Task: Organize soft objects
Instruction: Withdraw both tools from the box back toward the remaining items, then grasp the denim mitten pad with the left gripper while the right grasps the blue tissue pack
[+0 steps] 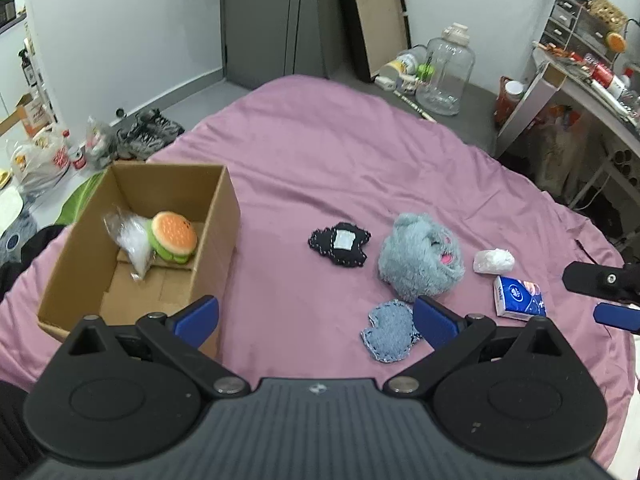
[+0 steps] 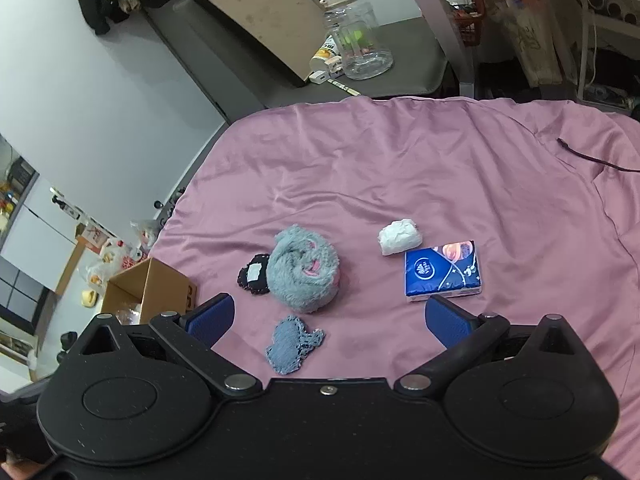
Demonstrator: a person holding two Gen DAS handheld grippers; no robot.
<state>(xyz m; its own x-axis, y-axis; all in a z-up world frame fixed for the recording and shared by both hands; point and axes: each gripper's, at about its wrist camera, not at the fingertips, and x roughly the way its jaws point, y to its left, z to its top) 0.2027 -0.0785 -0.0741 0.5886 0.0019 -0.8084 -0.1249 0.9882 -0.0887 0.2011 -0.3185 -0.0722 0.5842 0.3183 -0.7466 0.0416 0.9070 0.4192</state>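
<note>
1. The left gripper (image 1: 316,322) hangs over the pink bedsheet (image 1: 320,152) with its blue pads (image 1: 198,318) spread wide and nothing between them.
2. The right gripper (image 2: 328,320) is likewise wide apart and empty; in the left wrist view its fingertips show at the right edge (image 1: 600,296).
3. Just beside the left gripper's right-hand pad lies a small denim patch (image 1: 390,334), flat on the sheet; in the right wrist view it sits between that gripper's pads, nearer the left one (image 2: 294,344).
4. Beyond the patch rests a grey-blue furry plush (image 1: 422,256) with a pink mouth, touching a black crocheted piece (image 1: 340,244) that has a white label.
5. To the right of the plush are a crumpled white wad (image 2: 400,236) and, just beside it, a blue tissue pack (image 2: 444,272).
6. At the left of the bed stands an open cardboard box (image 1: 212,216); inside it lie a burger plush (image 1: 174,238) and a clear plastic bag (image 1: 132,240), touching each other.
7. On the floor past the bed stands a large clear jar (image 1: 446,76).
</note>
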